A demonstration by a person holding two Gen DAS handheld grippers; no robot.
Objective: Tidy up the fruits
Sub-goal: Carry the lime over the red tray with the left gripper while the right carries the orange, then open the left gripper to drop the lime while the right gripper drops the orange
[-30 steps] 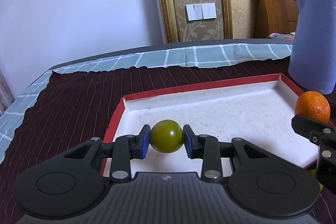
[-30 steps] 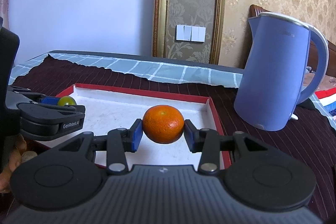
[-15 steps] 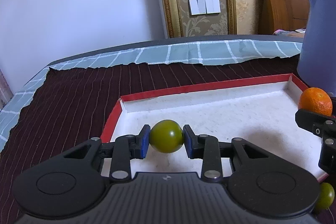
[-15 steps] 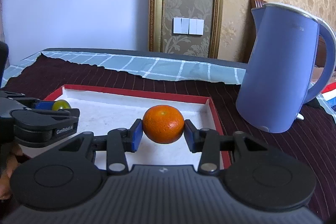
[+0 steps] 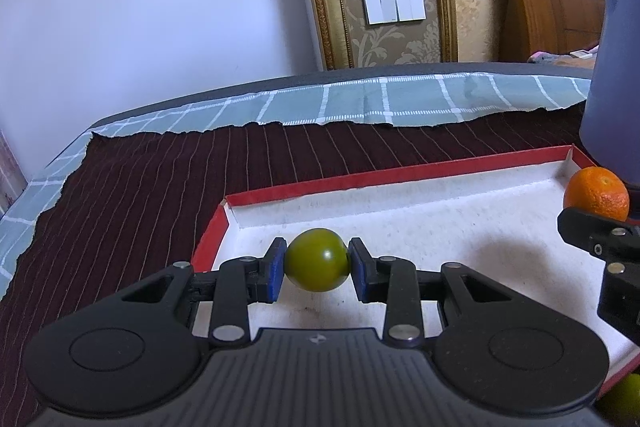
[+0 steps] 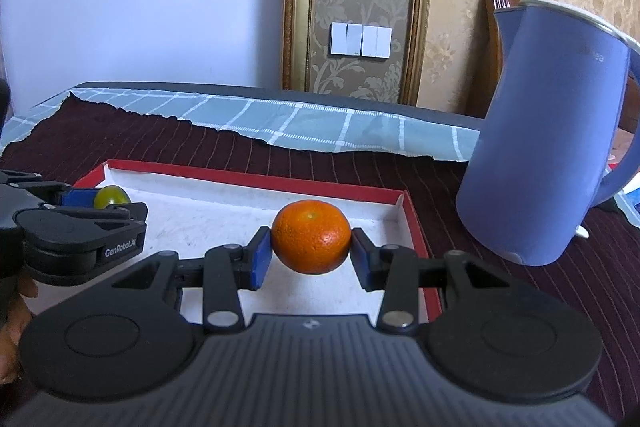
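Observation:
My left gripper (image 5: 317,261) is shut on a round green fruit (image 5: 317,259) and holds it over the near left part of a shallow white tray with a red rim (image 5: 400,179). My right gripper (image 6: 311,245) is shut on an orange mandarin (image 6: 311,242) over the tray's right part (image 6: 256,173). The mandarin also shows at the right edge of the left wrist view (image 5: 596,191), and the green fruit shows at the left of the right wrist view (image 6: 111,197). Another green fruit (image 5: 622,401) lies off the tray at the lower right of the left wrist view.
A tall blue electric kettle (image 6: 544,147) stands just right of the tray on the dark striped cloth (image 5: 120,195). A teal checked cloth (image 5: 360,103) covers the table's far edge. A wall with light switches (image 6: 360,41) is behind.
Both grippers have moved forward over the tray while holding their fruits. The tray looks lower and nearer in both views.

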